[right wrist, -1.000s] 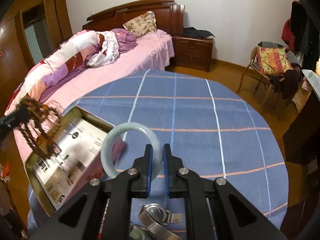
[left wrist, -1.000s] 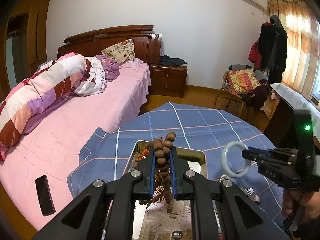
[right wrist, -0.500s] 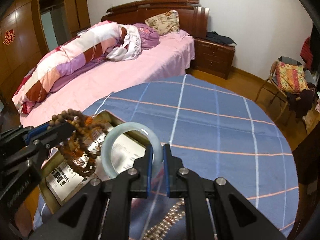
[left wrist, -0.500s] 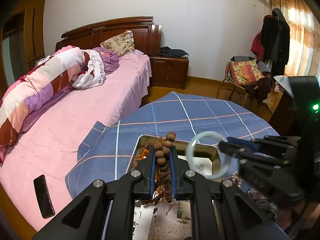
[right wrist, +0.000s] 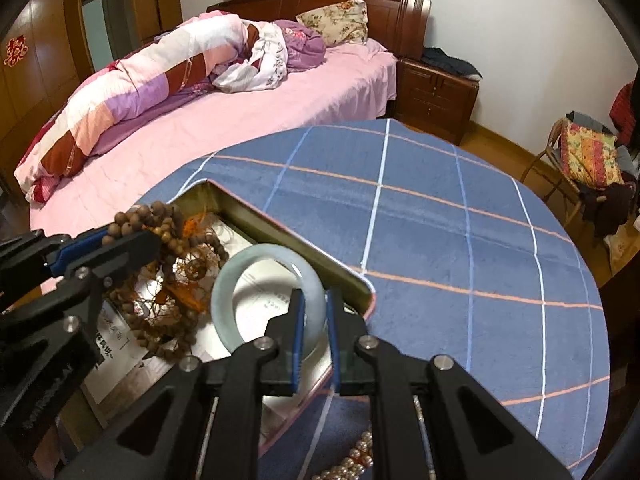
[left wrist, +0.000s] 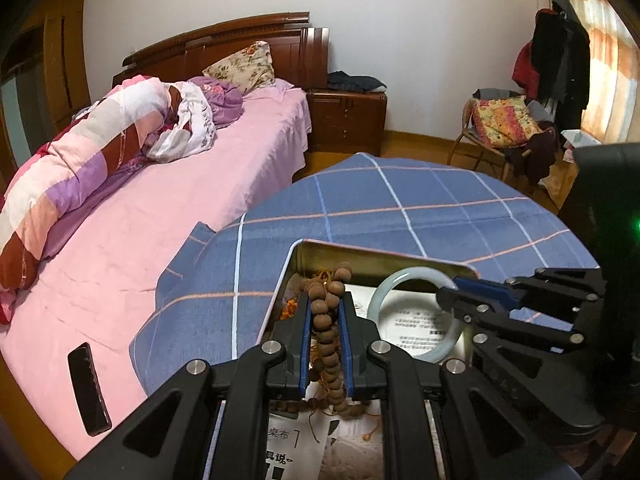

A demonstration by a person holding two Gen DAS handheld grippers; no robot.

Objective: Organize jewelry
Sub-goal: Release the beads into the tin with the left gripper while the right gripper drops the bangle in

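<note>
Right now both tools sit over the metal tray point(left wrist: 362, 254) at the near-left part of the round desk point(left wrist: 420, 204), which wears a blue checked cloth. Left hand-held gripper point(left wrist: 325, 312) is clamped on a wooden bead string point(left wrist: 326, 320); the strand runs lengthwise between the pads, with loops and orange tassels hanging down into the tray's far-left corner. Right hand-held gripper point(right wrist: 314, 308) is closed on a pale jade bangle point(right wrist: 240, 276), pinching its rim. The ring stands tilted, opening facing the camera, over printed paper lining the tray, near the tray's right wall. Bangle and beads hang just beside each other; touching or not is unclear. Pearl strand point(right wrist: 362, 456) lies on the cloth by the near edge. Pink bed point(left wrist: 160, 216) flanks the desk's left edge, with a phone point(left wrist: 88, 388) on it.
</note>
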